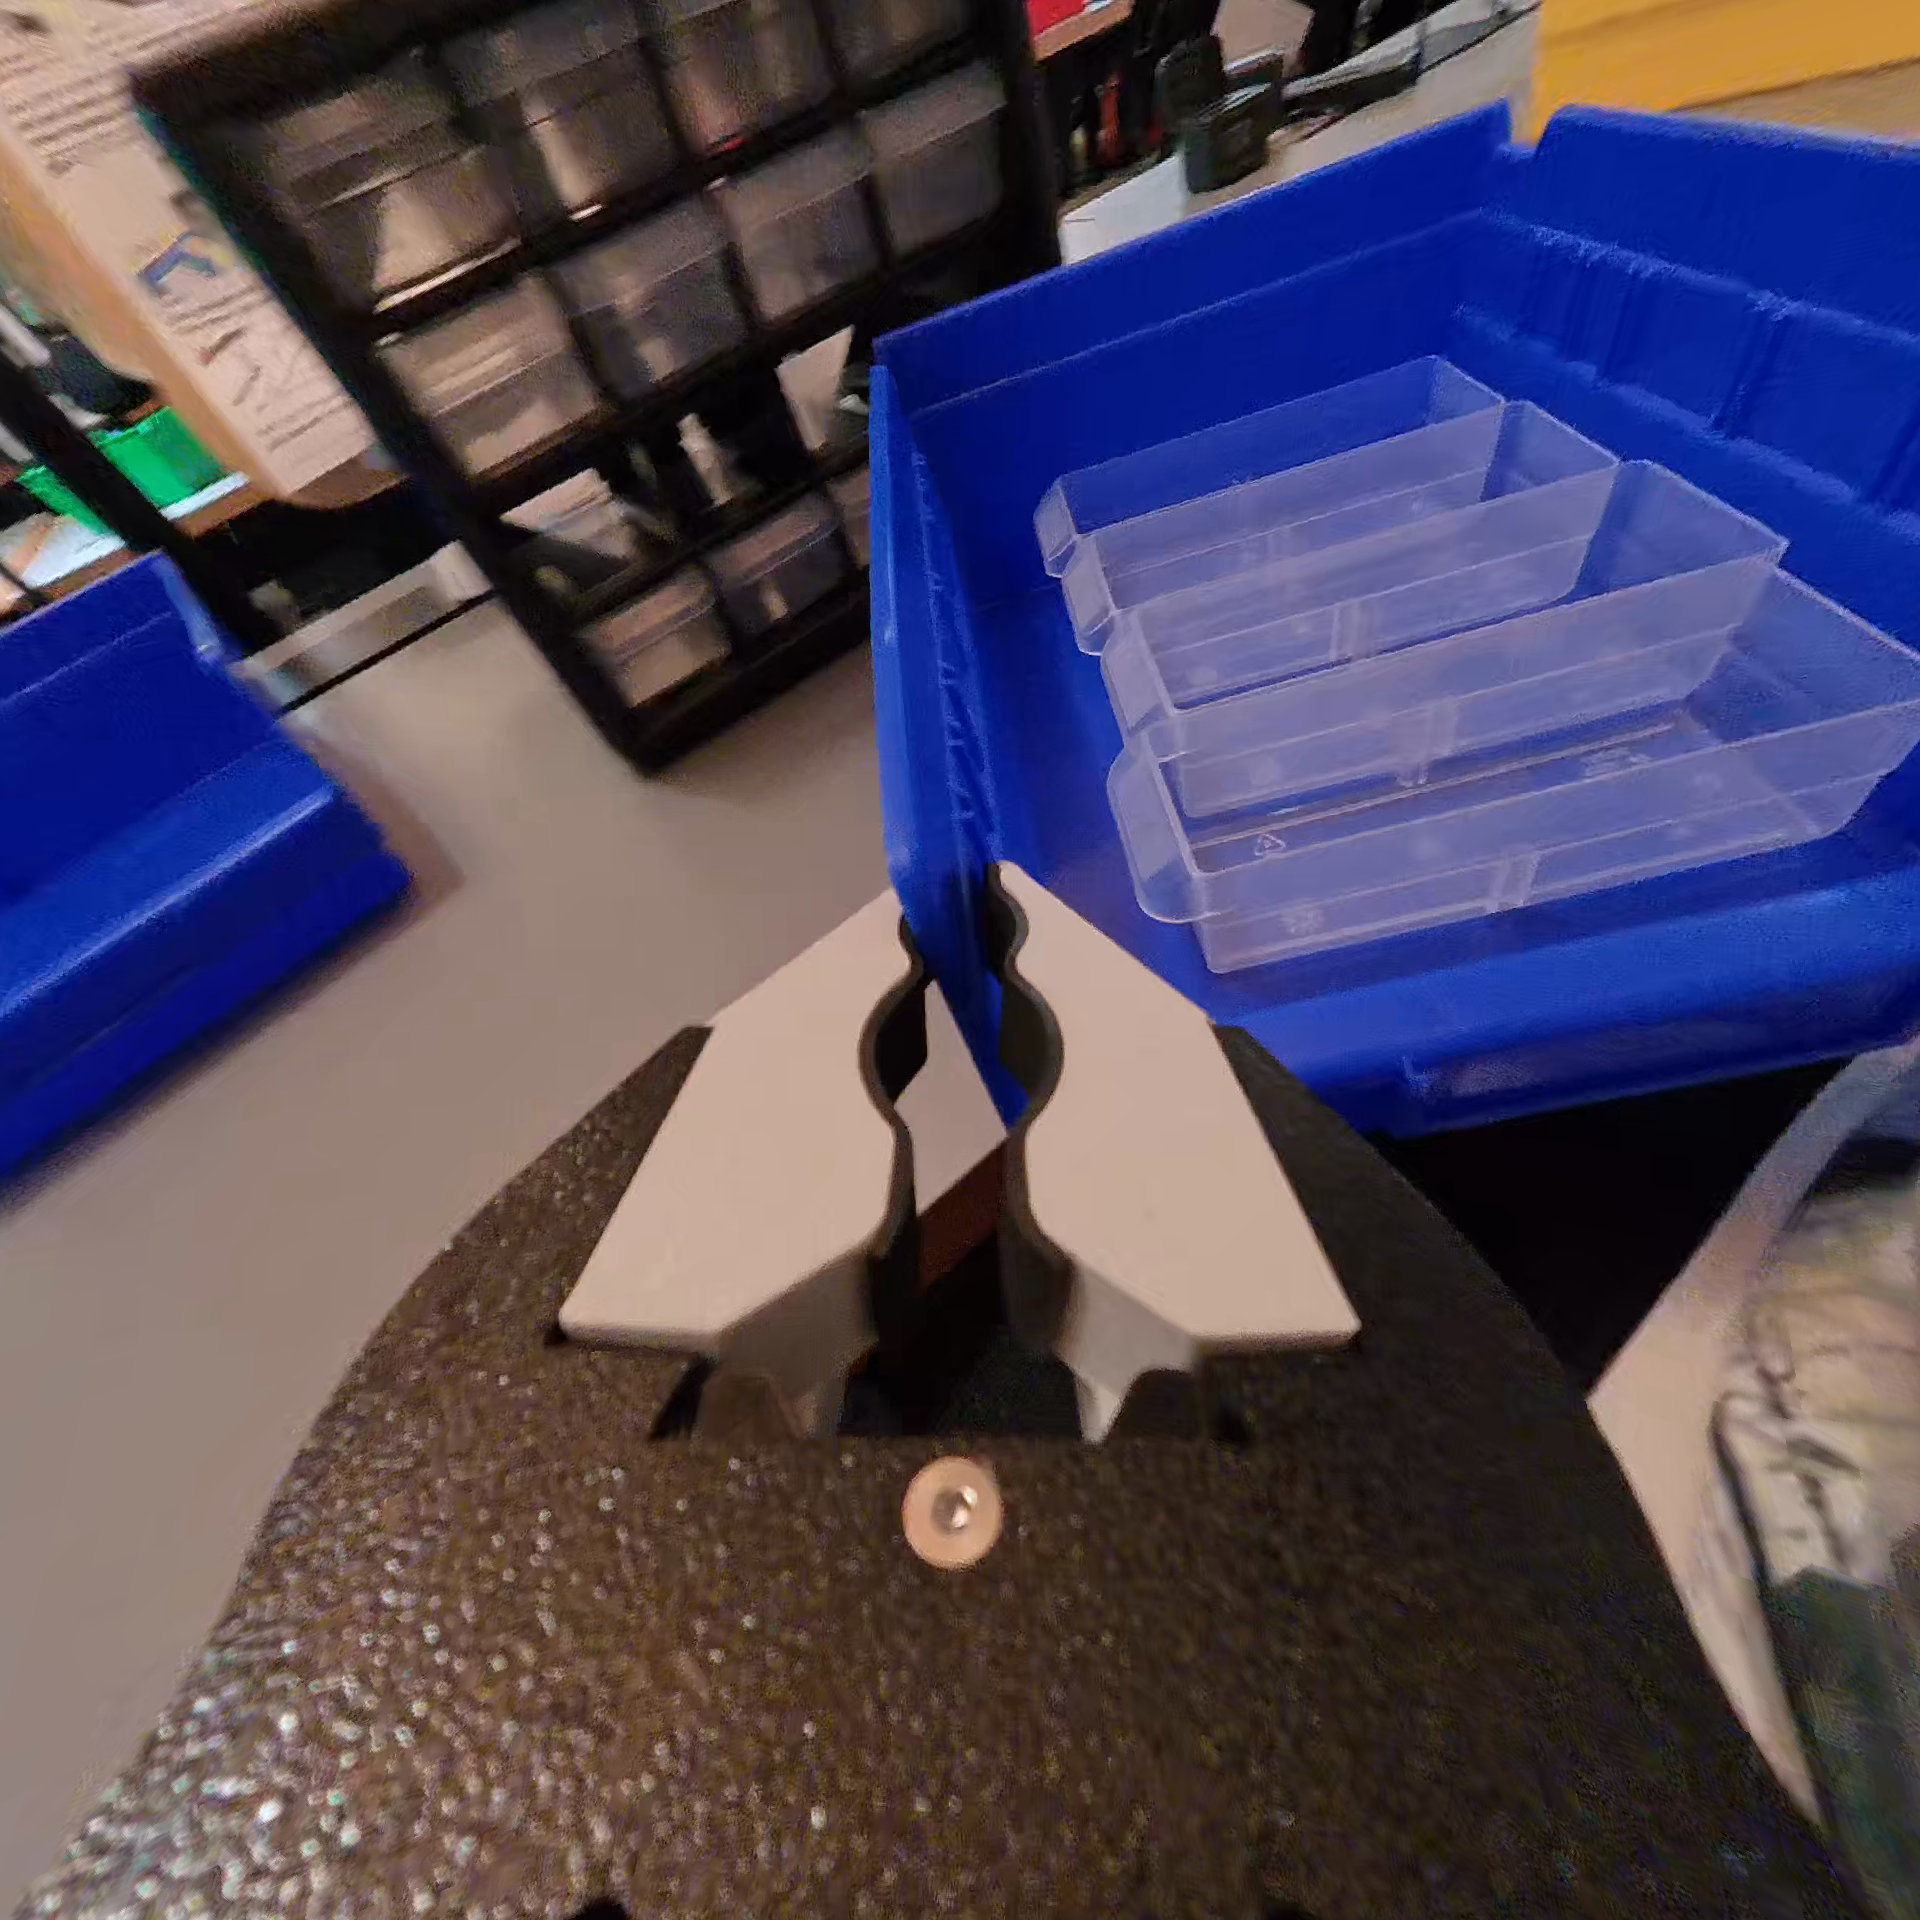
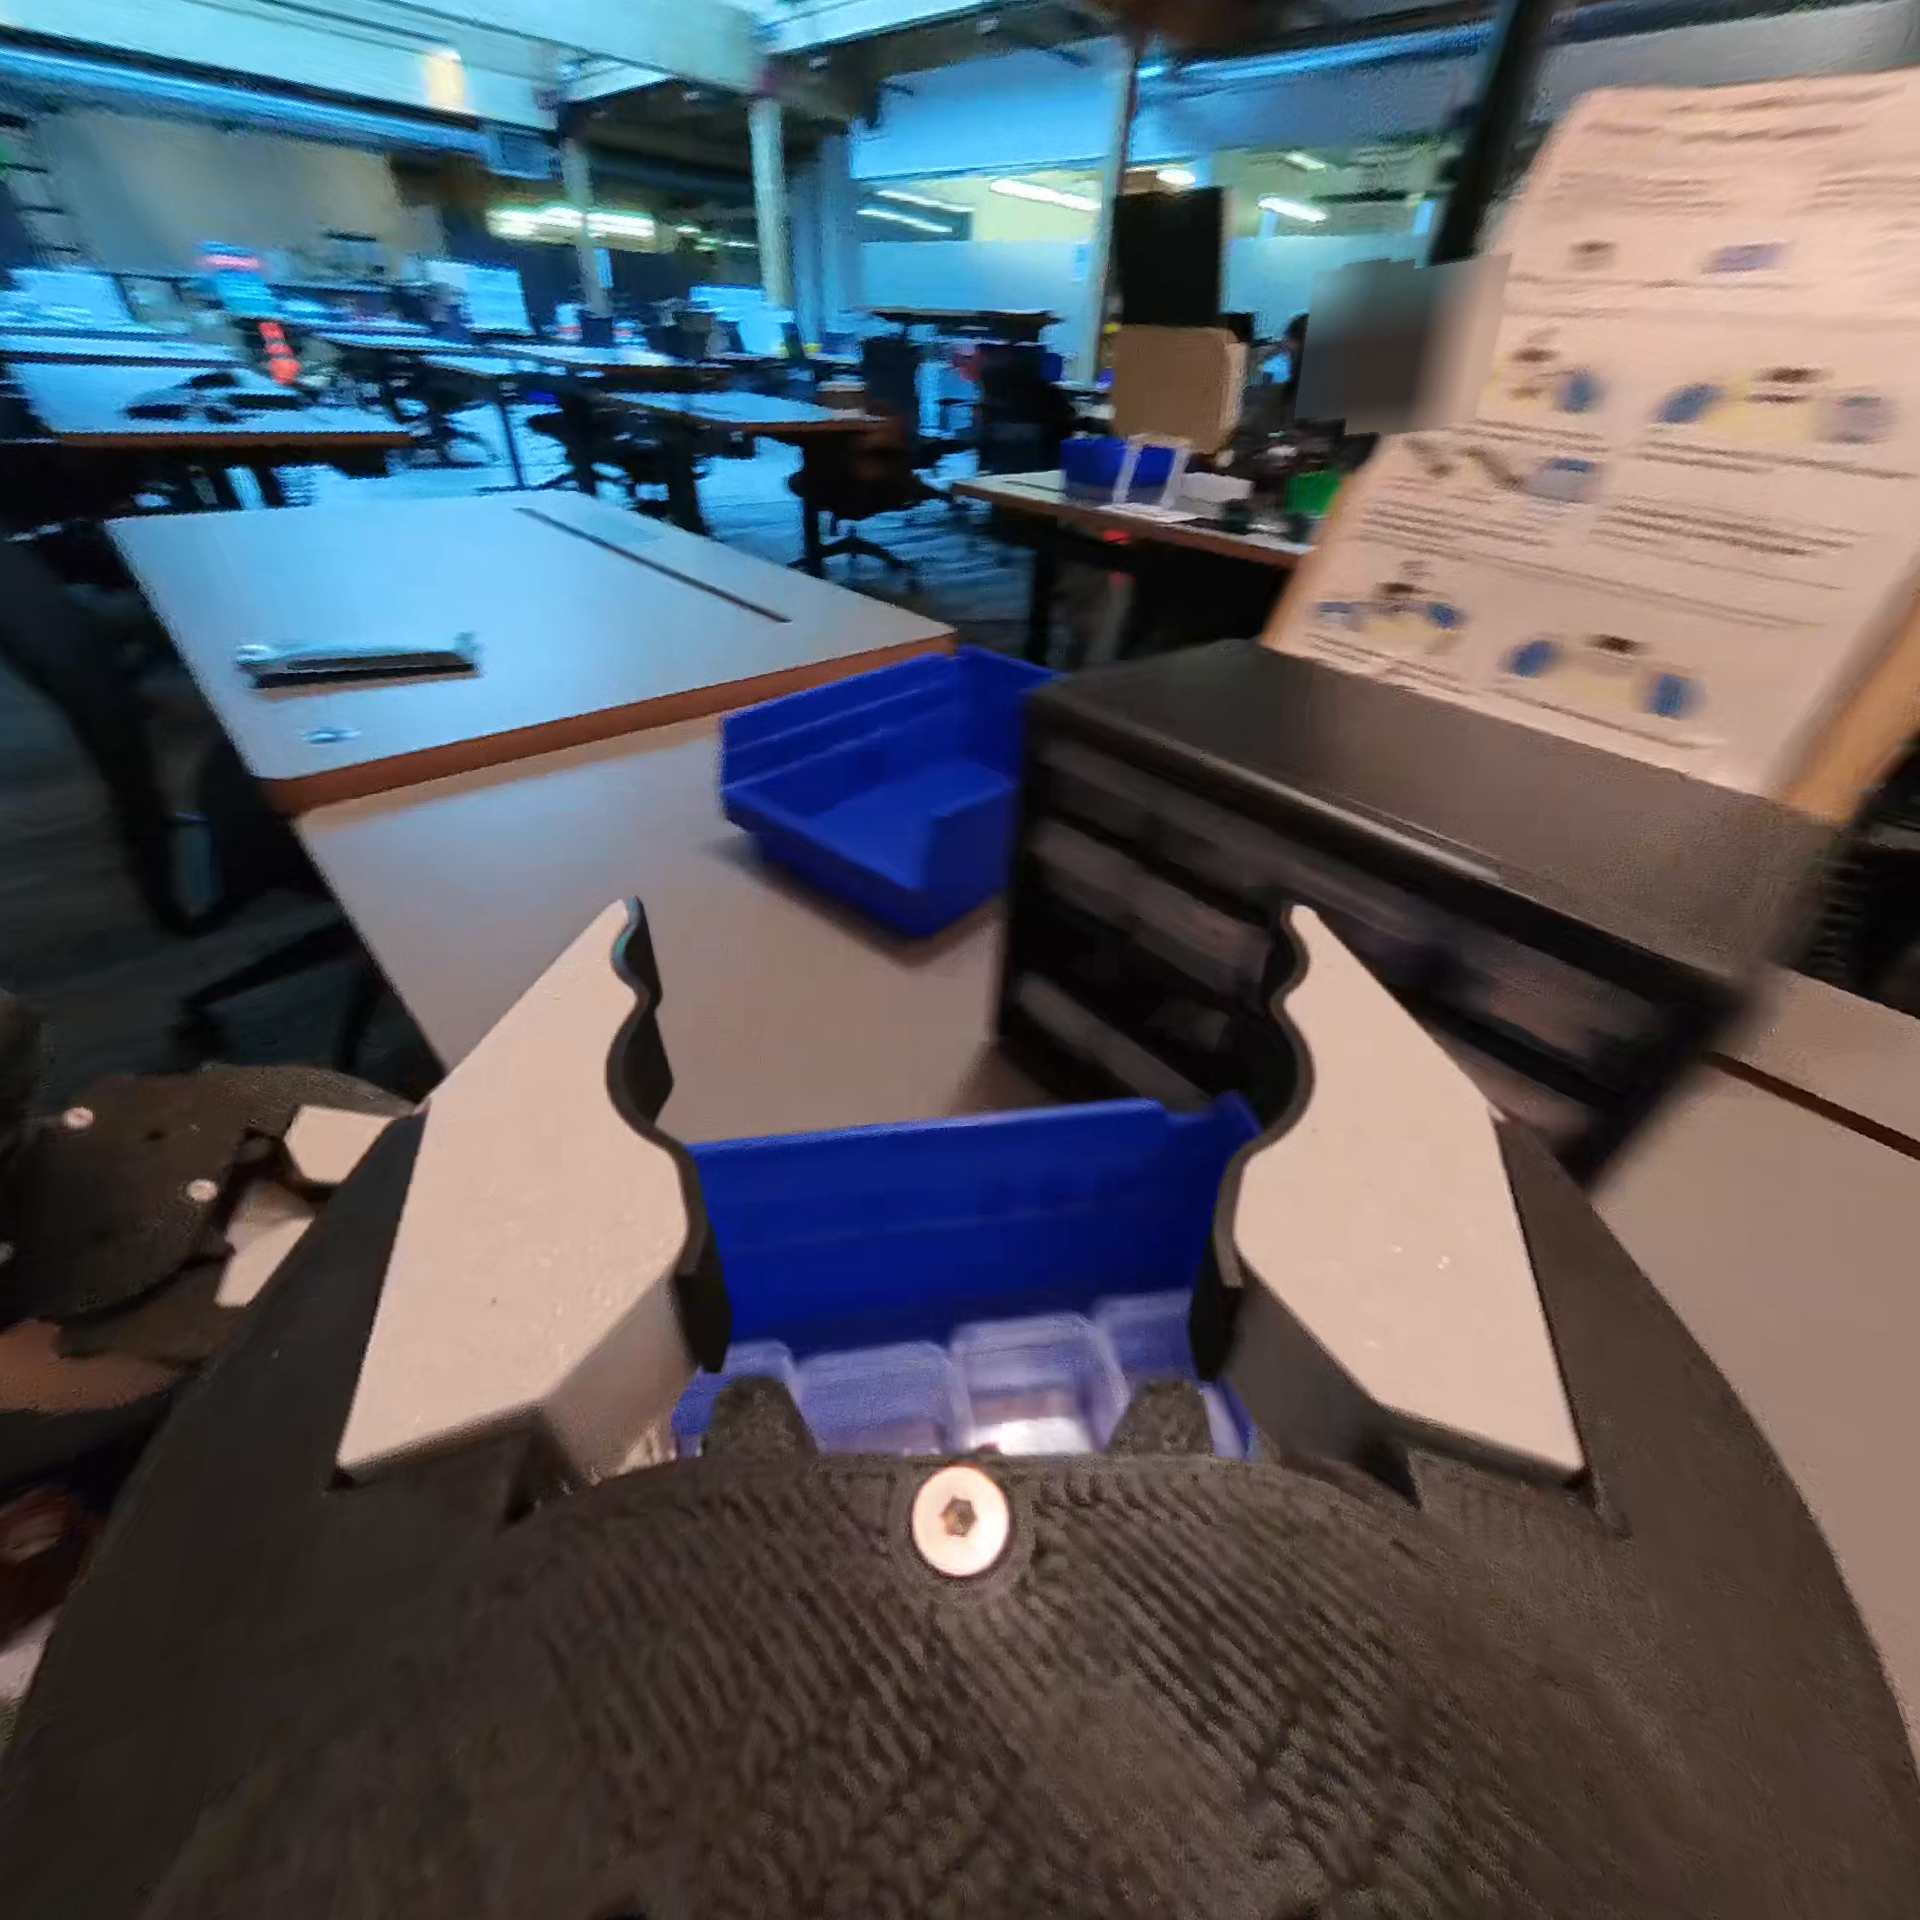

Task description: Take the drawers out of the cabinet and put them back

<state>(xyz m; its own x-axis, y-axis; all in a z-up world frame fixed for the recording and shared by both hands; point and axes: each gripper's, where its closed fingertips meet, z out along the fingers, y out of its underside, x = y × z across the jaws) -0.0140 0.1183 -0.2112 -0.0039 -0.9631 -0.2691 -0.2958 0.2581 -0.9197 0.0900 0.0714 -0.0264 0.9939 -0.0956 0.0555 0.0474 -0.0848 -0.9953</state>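
Note:
A black cabinet (image 1: 623, 312) of small clear drawers stands at the back of the grey table; some of its lower slots look empty. It also shows in the right wrist view (image 2: 1299, 883), blurred. Several clear drawers (image 1: 1455, 675) lie side by side in a blue bin (image 1: 935, 623). My left gripper (image 1: 956, 914) is shut and empty, hovering by the bin's near left corner. My right gripper (image 2: 961, 935) is open and empty above the same bin (image 2: 935, 1195), with the drawers (image 2: 977, 1382) just under its base.
A second, empty blue bin (image 2: 883, 810) sits left of the cabinet and shows in the left wrist view (image 1: 156, 831). An instruction board (image 2: 1662, 416) leans behind the cabinet. The left gripper's body (image 2: 156, 1174) shows at the right view's left edge. Another table (image 2: 468, 623) adjoins.

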